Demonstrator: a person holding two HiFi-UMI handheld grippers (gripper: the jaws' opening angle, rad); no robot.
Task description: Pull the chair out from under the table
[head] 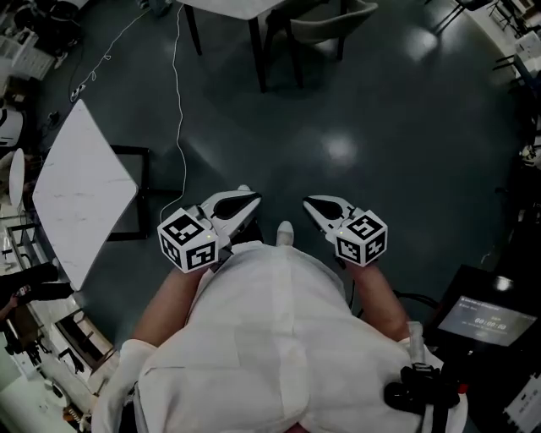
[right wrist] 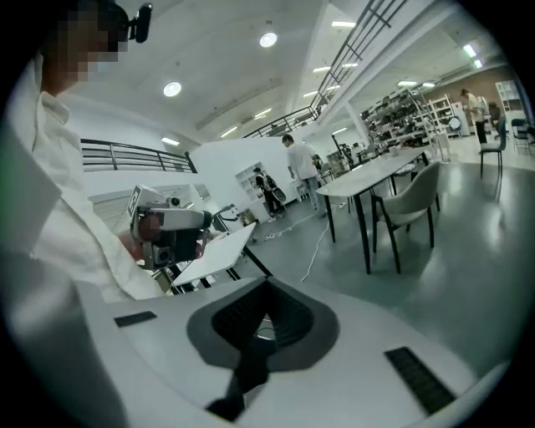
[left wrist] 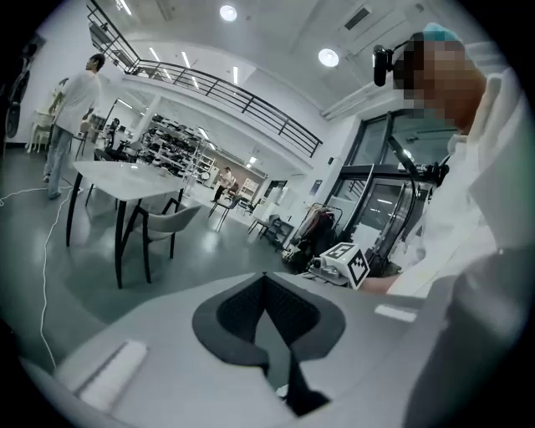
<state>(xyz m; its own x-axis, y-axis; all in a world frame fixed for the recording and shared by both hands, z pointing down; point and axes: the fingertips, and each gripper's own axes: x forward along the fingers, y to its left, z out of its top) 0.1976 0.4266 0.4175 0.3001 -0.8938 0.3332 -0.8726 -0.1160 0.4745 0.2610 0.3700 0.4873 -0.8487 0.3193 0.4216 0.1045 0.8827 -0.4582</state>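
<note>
The grey chair (head: 330,25) is tucked under the white table (head: 228,7) at the far top of the head view, across the dark floor. I hold both grippers close to my body, well short of the chair. My left gripper (head: 245,201) and my right gripper (head: 311,203) point forward, each shut with nothing between its jaws. The left gripper view has the chair (left wrist: 167,221) and table (left wrist: 125,177) at its left, beyond the left gripper (left wrist: 266,280). In the right gripper view, chair (right wrist: 410,196) and table (right wrist: 376,171) stand at the right, past the right gripper (right wrist: 267,288).
A white square table (head: 80,190) stands at my left, and a thin white cable (head: 179,110) runs over the floor beside it. A dark stand with a screen (head: 486,317) is at my lower right. A person (left wrist: 71,109) stands beyond the far table.
</note>
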